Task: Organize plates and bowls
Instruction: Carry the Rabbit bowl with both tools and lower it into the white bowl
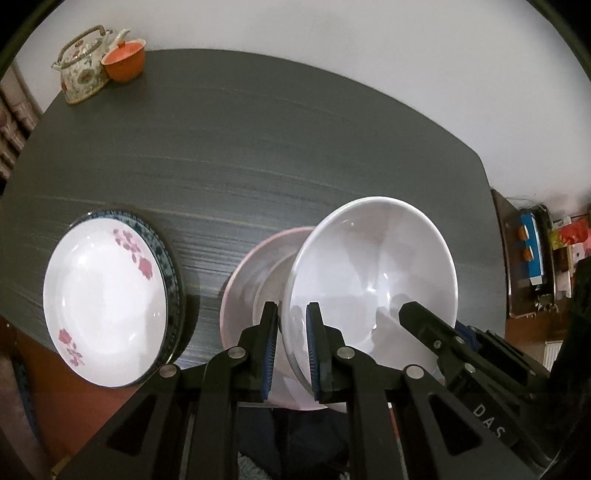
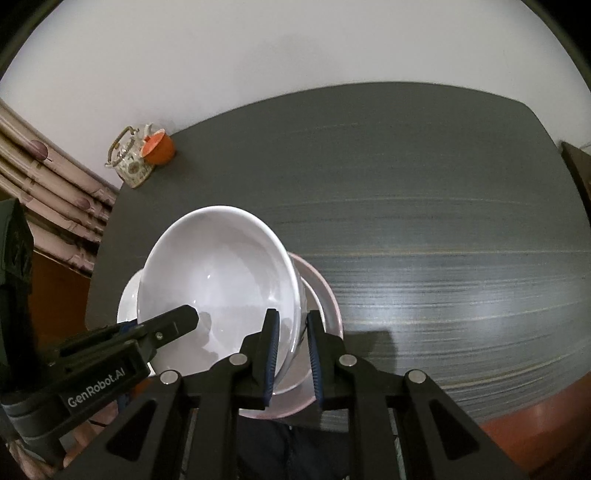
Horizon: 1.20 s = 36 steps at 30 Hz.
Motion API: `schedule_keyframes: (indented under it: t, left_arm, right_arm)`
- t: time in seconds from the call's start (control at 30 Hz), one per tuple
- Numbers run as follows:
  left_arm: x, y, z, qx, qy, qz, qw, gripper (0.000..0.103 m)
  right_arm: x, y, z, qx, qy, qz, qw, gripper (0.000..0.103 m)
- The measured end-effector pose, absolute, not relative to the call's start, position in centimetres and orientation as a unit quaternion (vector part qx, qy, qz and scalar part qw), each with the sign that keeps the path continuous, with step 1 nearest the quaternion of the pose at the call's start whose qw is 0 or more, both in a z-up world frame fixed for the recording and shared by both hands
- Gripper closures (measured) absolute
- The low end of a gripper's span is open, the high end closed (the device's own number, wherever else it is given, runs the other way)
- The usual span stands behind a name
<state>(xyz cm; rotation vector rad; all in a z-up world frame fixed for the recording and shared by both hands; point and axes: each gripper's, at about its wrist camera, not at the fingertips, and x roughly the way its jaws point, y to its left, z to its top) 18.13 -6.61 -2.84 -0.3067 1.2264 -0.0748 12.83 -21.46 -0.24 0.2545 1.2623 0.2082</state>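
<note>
A dark grey worktop [image 1: 258,155] with fine streaked graining and rounded corners is set against a plain white wall [image 1: 332,33]. A floral teapot [image 1: 83,70] and an orange cup [image 1: 123,63] are seen touching at its far left corner. A beige patterned curtain [image 2: 51,192] is seen at left. A cluttered dark shelf [image 1: 532,258] is seen at right. Reddish-brown floor [image 2: 535,424] is visible below the worktop edge.

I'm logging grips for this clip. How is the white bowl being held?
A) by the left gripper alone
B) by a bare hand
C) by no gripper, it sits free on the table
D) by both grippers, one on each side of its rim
D: the left gripper and the right gripper each clamp the rim of the white bowl on opposite sides.
</note>
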Motion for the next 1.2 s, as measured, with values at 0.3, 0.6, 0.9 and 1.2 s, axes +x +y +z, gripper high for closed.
schedule_keyframes:
  t: [0.3, 0.6, 0.9, 1.2]
  left_arm:
    - [18.0, -7.3, -5.0, -0.137, 0.595, -0.026, 0.792, 0.09]
    - [18.2, -7.4, -5.3, -0.135, 0.599, -0.023, 0.789, 0.09]
    - [18.4, -7.6, -5.5, -0.134, 0.604, -0.016, 0.786, 0.09]
    - [18.4, -7.7, -5.4, -0.129, 0.601, -0.011, 0.788, 0.09]
  right_arm:
    - [12.2, -21.2, -2.3, 0.114, 0.607, 0.094, 0.781, 0.086]
    - [12.5, -21.1, -2.6, 0.113, 0.61, 0.097, 0.778, 0.085]
    - [12.6, -21.2, -3.0, 0.111, 0.612, 0.1, 0.776, 0.085]
    - [12.6, -21.3, -3.5, 0.115, 0.617, 0.103, 0.772, 0.085]
